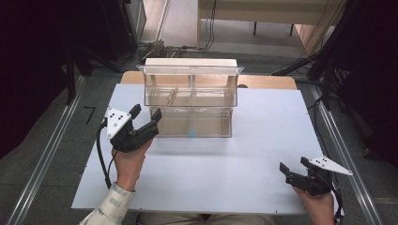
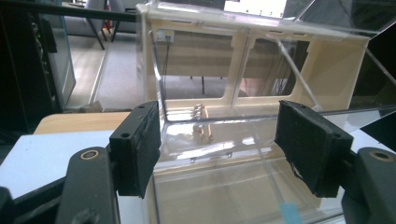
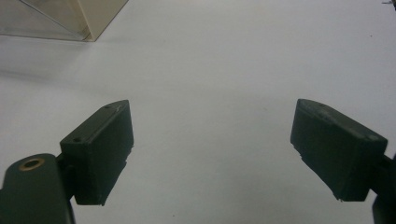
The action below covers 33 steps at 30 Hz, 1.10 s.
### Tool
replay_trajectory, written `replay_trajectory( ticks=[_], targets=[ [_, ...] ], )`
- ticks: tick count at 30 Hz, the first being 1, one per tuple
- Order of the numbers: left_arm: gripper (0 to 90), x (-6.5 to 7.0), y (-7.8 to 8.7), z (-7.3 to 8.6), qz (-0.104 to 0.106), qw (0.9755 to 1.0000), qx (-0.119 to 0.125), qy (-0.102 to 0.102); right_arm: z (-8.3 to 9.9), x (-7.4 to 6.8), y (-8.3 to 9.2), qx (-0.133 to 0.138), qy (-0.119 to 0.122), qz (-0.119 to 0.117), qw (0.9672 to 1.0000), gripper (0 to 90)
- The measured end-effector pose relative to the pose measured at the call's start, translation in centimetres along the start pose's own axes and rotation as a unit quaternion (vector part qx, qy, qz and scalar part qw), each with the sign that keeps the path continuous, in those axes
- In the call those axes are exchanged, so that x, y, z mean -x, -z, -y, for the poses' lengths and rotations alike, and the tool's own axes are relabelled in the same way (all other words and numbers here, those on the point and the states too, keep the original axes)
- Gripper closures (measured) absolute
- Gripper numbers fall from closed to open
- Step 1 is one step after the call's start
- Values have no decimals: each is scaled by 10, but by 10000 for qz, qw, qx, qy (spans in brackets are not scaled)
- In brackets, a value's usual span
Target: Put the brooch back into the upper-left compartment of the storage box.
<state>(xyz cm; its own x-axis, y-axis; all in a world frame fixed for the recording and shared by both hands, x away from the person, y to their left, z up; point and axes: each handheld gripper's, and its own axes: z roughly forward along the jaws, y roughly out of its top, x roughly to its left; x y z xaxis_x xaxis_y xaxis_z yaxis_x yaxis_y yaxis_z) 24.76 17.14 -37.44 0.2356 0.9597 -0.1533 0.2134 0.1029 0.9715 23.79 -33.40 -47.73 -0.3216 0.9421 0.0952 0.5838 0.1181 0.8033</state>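
Observation:
A clear plastic box [image 1: 187, 70] with a cream back stands at the far middle of the white table [image 1: 211, 164], split into two compartments. A small pale object [image 1: 172, 96] lies in its left compartment. A blue tab [image 1: 191, 134] sits low on the front wall. My left gripper [image 1: 146, 112] is open at the box's near left corner. In the left gripper view the box [image 2: 243, 51] and the small object [image 2: 201, 123] show between the wide-apart jaws of that gripper [image 2: 219, 140]. My right gripper [image 1: 294, 164] rests open near the table's front right, holding nothing.
The right gripper view looks across bare white table [image 3: 233, 70] past that gripper [image 3: 210, 144], with a corner of the box [image 3: 93, 18] at the top left. Dark curtains, cables and metal floor rails [image 1: 47, 154] surround the table. A wooden board edge [image 1: 272, 82] shows behind the box.

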Motion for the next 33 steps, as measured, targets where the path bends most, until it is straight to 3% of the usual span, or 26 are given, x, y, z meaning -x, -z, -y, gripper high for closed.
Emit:
replay_trajectory(
  ticks=[5,12,25,33],
  targets=[
    [297,-7,4,8,-9,9999,-45,120,0,0,0,8,-2,14,10000,116],
    [260,-15,13,22,-198,9997,-123,-11,0,0,1,13,-4,-4,10000,116],
    [195,-31,21,59,-401,9972,-634,11,0,-1,1,9,16,20,10000,115],
    [182,-37,33,76,-503,9944,-922,-116,0,0,2,20,9,-7,10000,116]
  ],
)
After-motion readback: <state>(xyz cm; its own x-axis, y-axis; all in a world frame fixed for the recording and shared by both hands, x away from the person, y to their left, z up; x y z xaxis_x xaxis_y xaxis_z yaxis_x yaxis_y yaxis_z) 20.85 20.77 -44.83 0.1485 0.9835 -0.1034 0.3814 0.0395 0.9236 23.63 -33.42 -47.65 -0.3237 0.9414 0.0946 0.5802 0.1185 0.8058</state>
